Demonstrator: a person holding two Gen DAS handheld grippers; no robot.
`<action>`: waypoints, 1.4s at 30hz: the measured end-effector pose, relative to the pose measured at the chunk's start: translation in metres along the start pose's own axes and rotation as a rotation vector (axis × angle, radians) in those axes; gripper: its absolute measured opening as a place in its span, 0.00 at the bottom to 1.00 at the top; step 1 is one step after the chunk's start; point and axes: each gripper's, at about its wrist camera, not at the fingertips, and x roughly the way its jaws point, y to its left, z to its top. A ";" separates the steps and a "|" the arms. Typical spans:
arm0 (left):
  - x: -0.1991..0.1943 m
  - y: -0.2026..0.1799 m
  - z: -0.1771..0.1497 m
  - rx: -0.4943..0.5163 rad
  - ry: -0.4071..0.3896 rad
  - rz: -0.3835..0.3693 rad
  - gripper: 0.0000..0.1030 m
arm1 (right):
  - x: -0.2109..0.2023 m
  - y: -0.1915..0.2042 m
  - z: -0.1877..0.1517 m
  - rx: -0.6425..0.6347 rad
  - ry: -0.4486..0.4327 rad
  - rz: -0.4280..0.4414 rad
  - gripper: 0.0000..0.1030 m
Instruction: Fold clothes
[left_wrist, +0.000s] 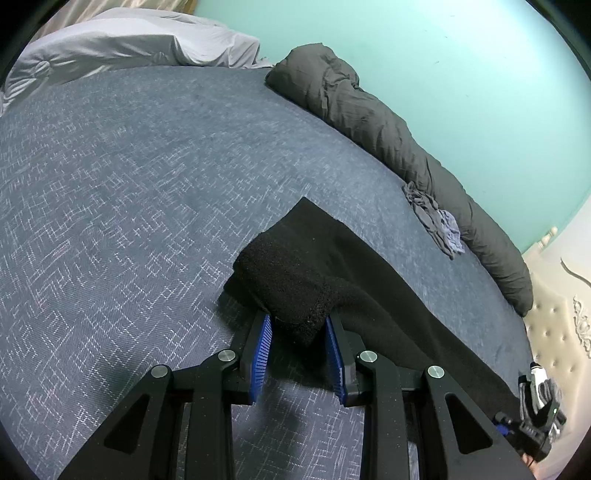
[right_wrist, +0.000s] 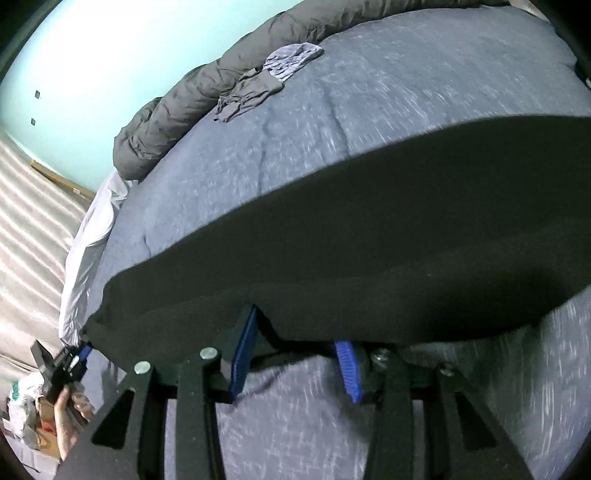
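Note:
A black garment (left_wrist: 351, 266) lies stretched across the blue-grey bed sheet (left_wrist: 129, 184). My left gripper (left_wrist: 299, 321) is shut on its thick, bunched end, with knit fabric pressed between the blue pads (left_wrist: 264, 339). The cloth runs off to the lower right, where my right gripper (left_wrist: 504, 424) is held by a gloved hand (left_wrist: 539, 387). In the right wrist view the black garment (right_wrist: 369, 240) spans the frame as a taut band. My right gripper (right_wrist: 295, 326) grips its near edge, and the fingertips are hidden under the cloth. My left gripper (right_wrist: 83, 350) holds the far corner.
A rolled dark grey duvet (left_wrist: 369, 110) lines the bed along the teal wall (left_wrist: 443, 55). Small grey and lilac clothes (left_wrist: 436, 221) lie beside it. White bedding (left_wrist: 129, 40) sits at the far end and a tufted cream headboard (left_wrist: 554, 332) at the right. Curtains (right_wrist: 29, 221) hang past the bed.

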 end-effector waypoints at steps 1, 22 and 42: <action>0.000 0.000 0.000 -0.001 0.000 -0.001 0.30 | -0.001 -0.003 -0.005 0.011 0.004 -0.001 0.41; 0.000 0.005 0.000 -0.015 0.007 -0.016 0.30 | 0.006 -0.028 -0.022 0.182 -0.109 0.086 0.13; -0.029 0.042 -0.006 -0.203 -0.046 -0.010 0.40 | -0.049 -0.011 -0.043 0.031 -0.085 -0.017 0.17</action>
